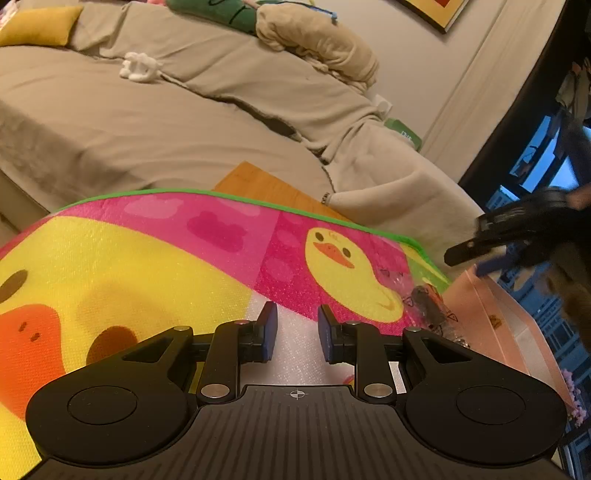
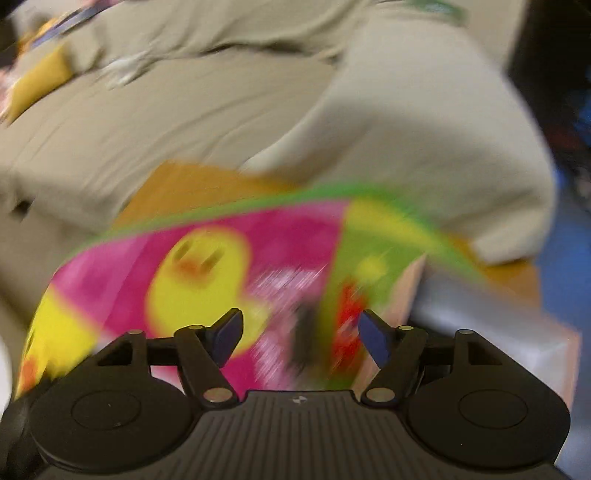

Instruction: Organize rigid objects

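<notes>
Left gripper (image 1: 297, 332) nearest the lens: fingers parted, nothing between, above a duck-print play mat (image 1: 155, 258). Right gripper (image 2: 301, 339): fingers spread wide, empty, view heavily blurred. Task item: dark object in a clear plastic bag (image 1: 430, 306), lying at the mat's right edge, just beside a pink-sided box (image 1: 491, 302). Beyond the mat: wooden floor (image 1: 266, 184), then a beige-covered sofa (image 1: 184, 110) with a yellow cushion (image 1: 38, 26).

Home living rm: big sofa under a loose beige fabric cover (image 1: 192, 110), mustard-yellow cushion (image 1: 37, 26) at its end, framed picture on the wall (image 1: 439, 11), pink-yellow duck-print kids' play mat (image 1: 155, 251) over wood floor (image 1: 266, 184).
</notes>
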{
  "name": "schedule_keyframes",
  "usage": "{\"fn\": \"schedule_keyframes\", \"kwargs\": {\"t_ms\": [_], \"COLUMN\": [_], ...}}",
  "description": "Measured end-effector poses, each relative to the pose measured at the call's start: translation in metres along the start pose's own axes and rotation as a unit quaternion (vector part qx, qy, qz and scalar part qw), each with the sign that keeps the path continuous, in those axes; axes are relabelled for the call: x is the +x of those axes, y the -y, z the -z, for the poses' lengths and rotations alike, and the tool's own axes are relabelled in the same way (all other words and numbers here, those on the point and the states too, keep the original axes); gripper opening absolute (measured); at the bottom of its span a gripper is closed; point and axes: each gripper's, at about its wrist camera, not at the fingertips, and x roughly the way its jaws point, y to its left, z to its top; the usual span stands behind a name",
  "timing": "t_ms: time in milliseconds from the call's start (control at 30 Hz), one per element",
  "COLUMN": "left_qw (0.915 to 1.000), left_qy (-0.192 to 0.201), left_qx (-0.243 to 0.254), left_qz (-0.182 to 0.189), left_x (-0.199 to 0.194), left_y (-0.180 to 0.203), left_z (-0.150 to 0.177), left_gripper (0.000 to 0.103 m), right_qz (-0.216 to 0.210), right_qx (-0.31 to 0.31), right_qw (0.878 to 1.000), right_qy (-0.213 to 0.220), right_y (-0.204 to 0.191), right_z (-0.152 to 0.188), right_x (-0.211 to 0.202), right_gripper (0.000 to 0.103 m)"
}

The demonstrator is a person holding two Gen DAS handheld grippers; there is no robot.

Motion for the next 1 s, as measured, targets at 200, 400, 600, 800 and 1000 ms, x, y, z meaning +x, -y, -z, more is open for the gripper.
{"fn": "schedule_keyframes", "kwargs": {"t_ms": [200, 400, 600, 800, 1000], "left_qw": [1.0, 0.9999, 0.9997, 0.9997, 0.9986], "left_qy": [0.0, -0.001, -0.002, -0.001, -0.018], "left_qx": [-0.005, -0.012, -0.019, -0.017, 0.003], "left_qz": [0.003, 0.01, 0.015, 0.015, 0.049], "left_x": [0.001, 0.002, 0.001, 0.002, 0.005], "left_y": [-0.002, -0.006, -0.009, -0.009, -0.002], "left_z": [0.0, -0.002, -0.002, -0.003, 0.0], "left_gripper": [0.026, 0.026, 0.026, 0.026, 0.027], "right_qz": [0.116, 0.148, 0.099, -0.015, -0.061], "right_qx": [-0.028, -0.045, -0.043, -0.067, -0.051], "right_qw": [0.993, 0.987, 0.993, 0.996, 0.996], "right_qy": [-0.023, -0.051, -0.055, -0.052, -0.041], "right_y": [-0.003, -0.009, -0.014, -0.041, -0.038], "right_z": [-0.032, -0.03, 0.003, 0.064, 0.126], "right_x": [0.053, 0.084, 0.059, 0.019, -0.018], "right_gripper": [0.018, 0.016, 0.016, 0.012, 0.008]}}
